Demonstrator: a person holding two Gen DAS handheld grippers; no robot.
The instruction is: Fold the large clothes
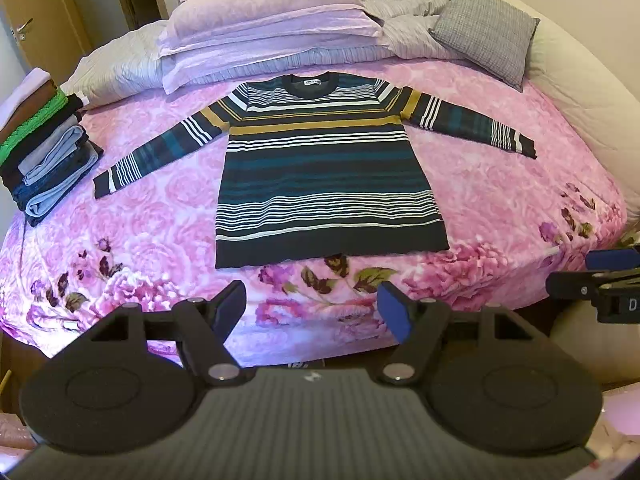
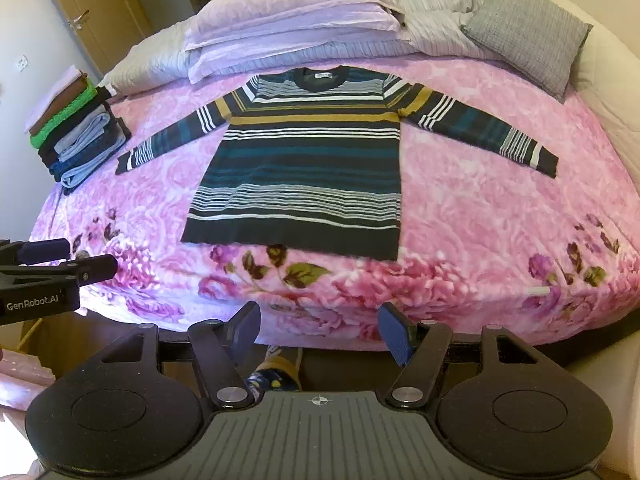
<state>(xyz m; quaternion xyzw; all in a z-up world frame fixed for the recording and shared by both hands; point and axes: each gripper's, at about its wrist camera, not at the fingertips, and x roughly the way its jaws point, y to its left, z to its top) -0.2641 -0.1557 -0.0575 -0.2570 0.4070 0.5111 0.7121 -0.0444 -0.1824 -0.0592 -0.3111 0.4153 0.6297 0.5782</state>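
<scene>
A striped long-sleeved sweater in navy, teal, white and mustard lies flat on the pink floral bedspread, collar toward the pillows and both sleeves spread out to the sides. My left gripper hovers open above the bed's near edge, short of the sweater's hem, with nothing between its fingers. My right gripper is open too, held just off the bed's near edge, and it holds nothing. Each gripper shows at the edge of the other's view: the right gripper and the left gripper.
A stack of folded clothes stands at the bed's left side. Lilac pillows and a grey cushion lie at the head. A wooden door is at the far left. A slippered foot shows below the bed edge.
</scene>
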